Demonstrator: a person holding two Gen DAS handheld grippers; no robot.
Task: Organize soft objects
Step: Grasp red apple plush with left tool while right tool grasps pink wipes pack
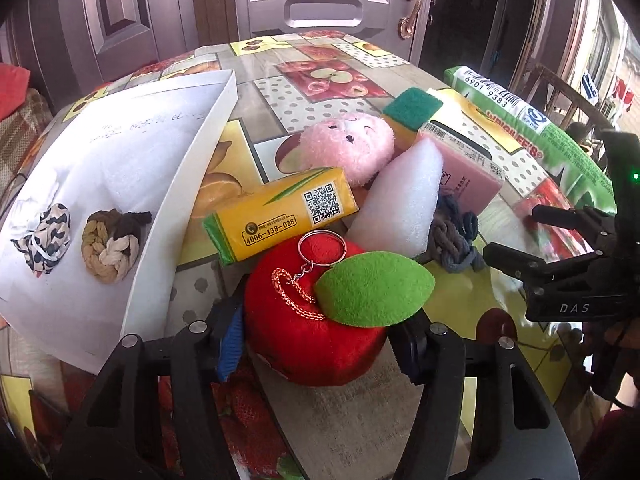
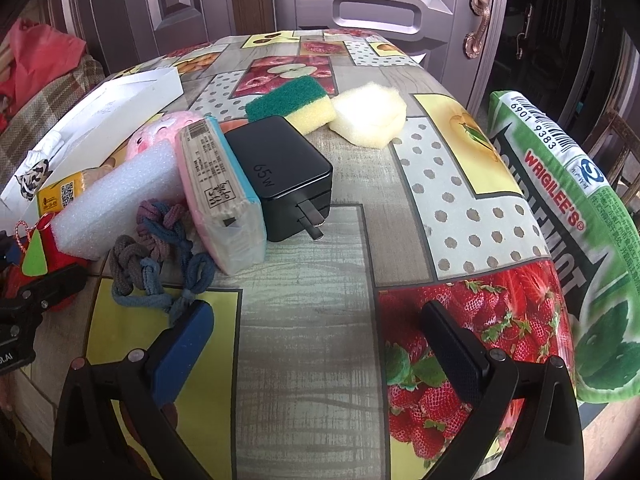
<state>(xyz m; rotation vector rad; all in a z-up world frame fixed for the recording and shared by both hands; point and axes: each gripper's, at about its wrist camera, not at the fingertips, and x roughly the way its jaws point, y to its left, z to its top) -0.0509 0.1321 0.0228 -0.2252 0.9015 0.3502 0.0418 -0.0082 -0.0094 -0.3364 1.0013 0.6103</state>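
The left gripper (image 1: 316,344) brackets the red plush apple (image 1: 312,320), one finger on each flank; both pads (image 1: 230,344) meet the plush, so the apple is grasped while it rests on the table (image 1: 360,420). A green felt leaf (image 1: 374,290) and a key ring (image 1: 322,249) lie on top of the apple.

The right gripper (image 2: 320,356) hangs released above bare tablecloth, with nothing between its fingers. The braided blue-grey cord (image 2: 160,256) lies just beyond its blue-padded finger (image 2: 182,354).

Behind the apple, the left wrist view shows the yellow tissue pack (image 1: 280,216), the white foam block (image 1: 400,208) and the pink plush toy (image 1: 348,150) crowded together. To the left stands a white box (image 1: 132,168) holding two fabric hair ties (image 1: 110,244) (only its outer wall shows in the right wrist view).

Only the right wrist view shows the black charger (image 2: 284,176), standing between the pink-and-blue tissue pack (image 2: 222,196) and the green-topped sponge (image 2: 292,104), with the pale yellow sponge (image 2: 368,118) just beside it.

A green gum-pack pillow (image 2: 568,216) lies along the right edge of the table in both views.
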